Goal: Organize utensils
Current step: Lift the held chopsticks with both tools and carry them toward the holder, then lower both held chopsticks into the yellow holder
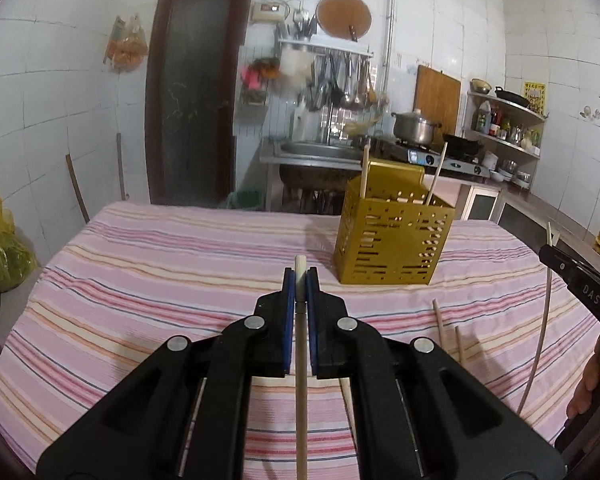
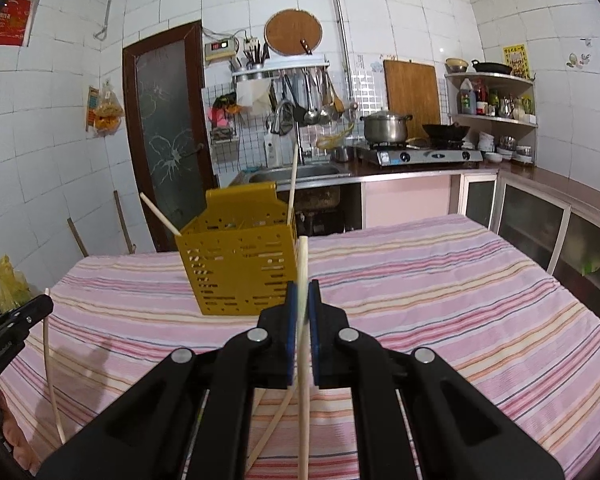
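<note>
A gold perforated utensil holder (image 1: 392, 236) stands on the striped table with two chopsticks sticking up from it; it also shows in the right wrist view (image 2: 240, 268). My left gripper (image 1: 300, 280) is shut on a wooden chopstick (image 1: 300, 360), held above the table short of the holder. My right gripper (image 2: 303, 292) is shut on another chopstick (image 2: 303, 360), its tip close to the holder's right front corner. The right gripper shows at the right edge of the left wrist view (image 1: 580, 284), the left gripper at the left edge of the right wrist view (image 2: 16, 324).
Two loose chopsticks (image 1: 448, 332) lie on the pink striped tablecloth (image 1: 160, 264) right of my left gripper. Behind the table are a sink, a gas stove with a pot (image 2: 384, 126), shelves and a dark door (image 2: 168, 140). A yellow bag (image 1: 0, 248) sits at far left.
</note>
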Motion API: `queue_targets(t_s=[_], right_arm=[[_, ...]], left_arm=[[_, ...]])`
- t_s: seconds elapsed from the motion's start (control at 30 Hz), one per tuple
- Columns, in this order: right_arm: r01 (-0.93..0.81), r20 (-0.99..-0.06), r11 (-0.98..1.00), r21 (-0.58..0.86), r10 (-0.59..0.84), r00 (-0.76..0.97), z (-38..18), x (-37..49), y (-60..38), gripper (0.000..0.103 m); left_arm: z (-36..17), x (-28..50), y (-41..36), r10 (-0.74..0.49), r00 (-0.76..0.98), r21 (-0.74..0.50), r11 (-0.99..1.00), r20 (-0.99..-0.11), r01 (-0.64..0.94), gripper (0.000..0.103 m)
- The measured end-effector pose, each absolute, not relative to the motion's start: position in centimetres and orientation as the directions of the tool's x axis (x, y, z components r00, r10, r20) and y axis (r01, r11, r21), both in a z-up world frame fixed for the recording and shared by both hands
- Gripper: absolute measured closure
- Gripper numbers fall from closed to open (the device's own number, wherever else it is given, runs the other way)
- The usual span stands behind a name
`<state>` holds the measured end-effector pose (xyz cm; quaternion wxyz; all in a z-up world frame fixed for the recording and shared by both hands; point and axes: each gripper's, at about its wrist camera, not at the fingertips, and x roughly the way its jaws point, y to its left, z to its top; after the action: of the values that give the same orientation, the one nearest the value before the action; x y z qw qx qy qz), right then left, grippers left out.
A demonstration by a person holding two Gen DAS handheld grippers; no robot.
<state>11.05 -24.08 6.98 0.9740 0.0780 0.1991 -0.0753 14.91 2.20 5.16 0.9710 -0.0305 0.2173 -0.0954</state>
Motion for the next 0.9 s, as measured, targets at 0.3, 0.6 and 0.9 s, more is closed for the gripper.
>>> queue_targets(t_s=[0.3, 0.6, 0.9], right_arm=[[0.175, -0.369, 0.976, 0.131, -0.116, 0.922, 8.1, 11.0, -24.9, 0.097], [0.165, -0.330, 0.978, 0.129, -0.114, 0.937, 9.7, 12.5, -25.4, 0.097], [0.158, -0.293, 0.979, 0.132, -0.113, 0.949, 11.9, 15.8, -26.1, 0.097]], left_arm=[[7.6, 14.3, 1.3, -0.210, 0.918, -0.109, 0.977, -0.337, 0.184, 0.099], [10.4, 16.0, -0.4, -0.226, 0.934, -0.106, 0.973, -0.276, 0.204, 0.099], [13.5, 19.4, -2.4, -0.258, 0.938, -0.116, 0.965, -0.232, 0.236, 0.099]])
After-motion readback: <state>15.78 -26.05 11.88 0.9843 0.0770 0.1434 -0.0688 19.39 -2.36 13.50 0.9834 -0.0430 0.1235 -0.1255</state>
